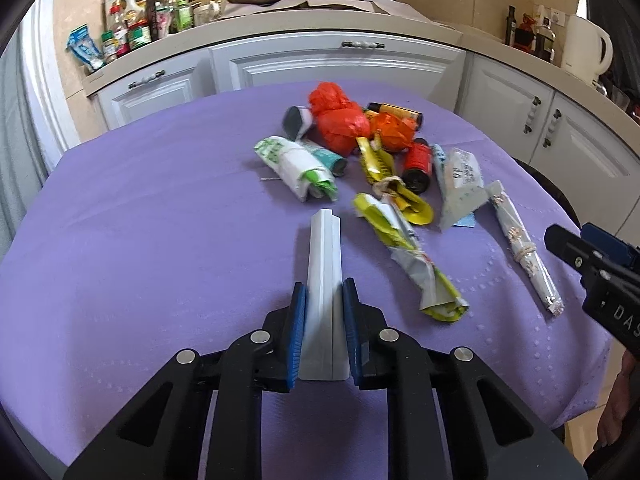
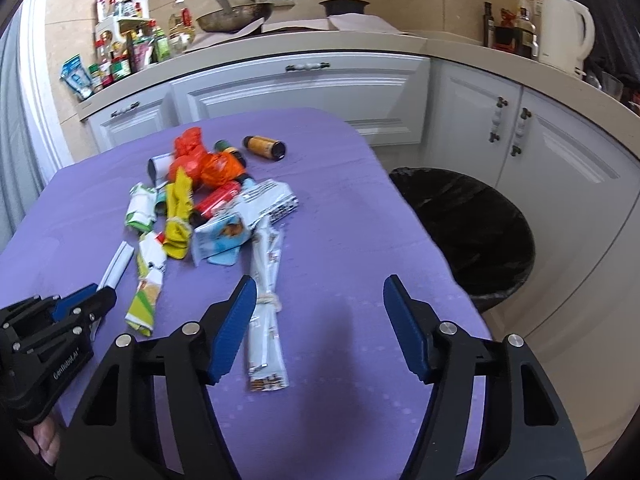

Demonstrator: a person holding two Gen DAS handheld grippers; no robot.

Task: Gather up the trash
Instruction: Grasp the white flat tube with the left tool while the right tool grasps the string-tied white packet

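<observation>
Box: long white carton, lying on the purple worktop, near the trash pile.
Left tongs: clenched on the box, pads against both its sides.
Right tongs: released, over a white wrapper.
Bin: black, beside the worktop.

The trash pile lies on the table (bin right), cabinets behind.
</observation>
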